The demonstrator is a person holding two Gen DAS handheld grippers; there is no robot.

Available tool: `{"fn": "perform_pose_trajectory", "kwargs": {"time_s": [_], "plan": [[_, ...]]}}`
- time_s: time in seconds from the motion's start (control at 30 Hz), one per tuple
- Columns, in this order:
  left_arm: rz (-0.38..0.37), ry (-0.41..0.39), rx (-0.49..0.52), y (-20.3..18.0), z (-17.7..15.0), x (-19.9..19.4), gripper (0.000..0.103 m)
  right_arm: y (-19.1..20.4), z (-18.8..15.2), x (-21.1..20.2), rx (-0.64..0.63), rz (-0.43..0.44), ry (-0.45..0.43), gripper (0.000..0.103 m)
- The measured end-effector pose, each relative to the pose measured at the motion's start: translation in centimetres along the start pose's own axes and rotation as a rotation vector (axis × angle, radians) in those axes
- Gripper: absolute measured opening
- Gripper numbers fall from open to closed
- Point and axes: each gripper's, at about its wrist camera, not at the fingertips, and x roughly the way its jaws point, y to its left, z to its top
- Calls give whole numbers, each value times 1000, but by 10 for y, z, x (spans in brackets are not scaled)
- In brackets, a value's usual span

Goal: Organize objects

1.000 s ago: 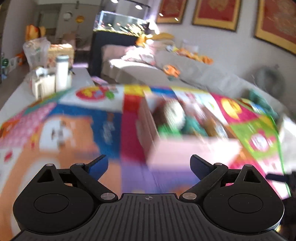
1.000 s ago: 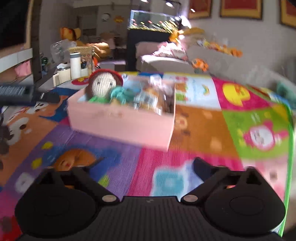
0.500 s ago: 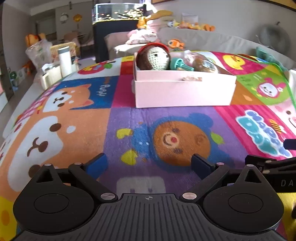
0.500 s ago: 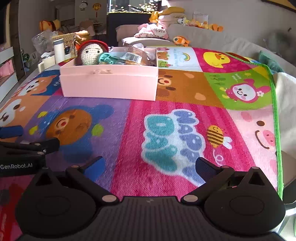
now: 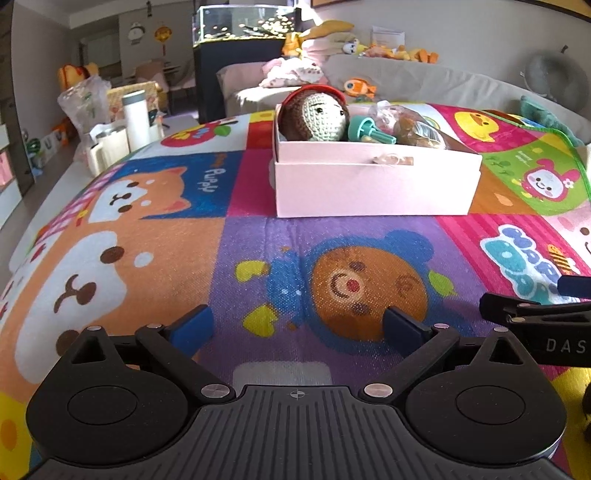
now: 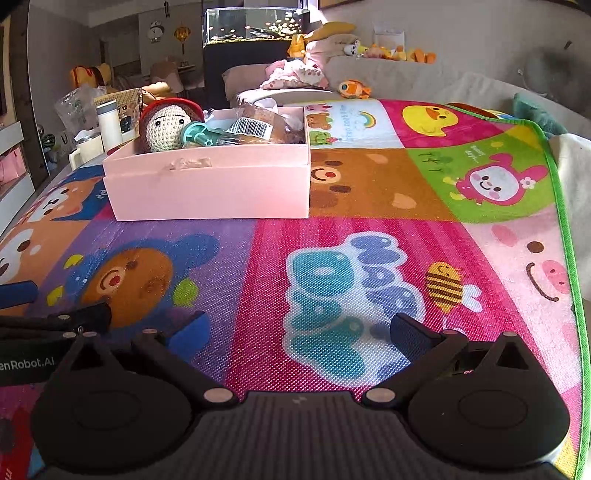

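Note:
A pink box (image 5: 373, 186) stands on the colourful play mat (image 5: 184, 251), also in the right wrist view (image 6: 210, 188). In it lie a crocheted doll head with a red cap (image 5: 320, 116), a teal plastic toy (image 5: 369, 133) and clear snack bags (image 6: 258, 127). My left gripper (image 5: 297, 325) is open and empty, low over the mat, well short of the box. My right gripper (image 6: 299, 330) is open and empty, low over the mat, to the right of the left one.
A white bottle (image 5: 136, 119), white containers and plastic bags stand at the mat's far left. A sofa with plush toys (image 5: 399, 55) and a fish tank (image 5: 243, 26) lie behind. The mat's green edge (image 6: 567, 236) runs along the right.
Both grippers have pulled back from the box and dropped low over the mat, then settled. The box stays in place. Both stay open.

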Motion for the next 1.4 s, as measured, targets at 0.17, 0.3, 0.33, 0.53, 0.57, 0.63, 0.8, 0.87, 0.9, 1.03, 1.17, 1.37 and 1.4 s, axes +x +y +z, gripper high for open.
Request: {"fn": "perform_pose_trajectory", "kwargs": {"time_s": [0.17,0.3,0.33,0.53,0.57,0.63,0.8,0.87,0.9,1.03,1.17,1.37,1.4], "plan": [[11,2,-3,-1,2,2,102,-1,0,1,1,7,0,103],[12,3,-3,-2,2,2,102,1,0,0,3,6,0,103],[12,2,-2,-2,2,2,102,2,0,1,1,4,0,103],[12,2,-3,-2,2,2,102,2,-1,0,1,4,-1,103],[10,2,-4,-1,1,1,102,1,-1,0,1,4,-1,103],[12,2,-2,-2,2,2,102,1,-1,0,1,4,-1,103],[11,2,-3,-1,1,1,102,1,-1,0,1,4,-1,103],[11,2,-3,-2,1,1,102,1,-1,0,1,4,-1,103],[11,2,-3,-1,2,1,102,1,-1,0,1,4,-1,103],[11,3,-3,-1,2,1,102,1,-1,0,1,4,-1,103],[11,3,-3,-1,2,2,102,1,-1,0,1,4,-1,103],[11,3,-3,-1,2,1,102,1,-1,0,1,4,-1,103],[11,3,-3,-1,2,1,102,1,-1,0,1,4,-1,103]]}}
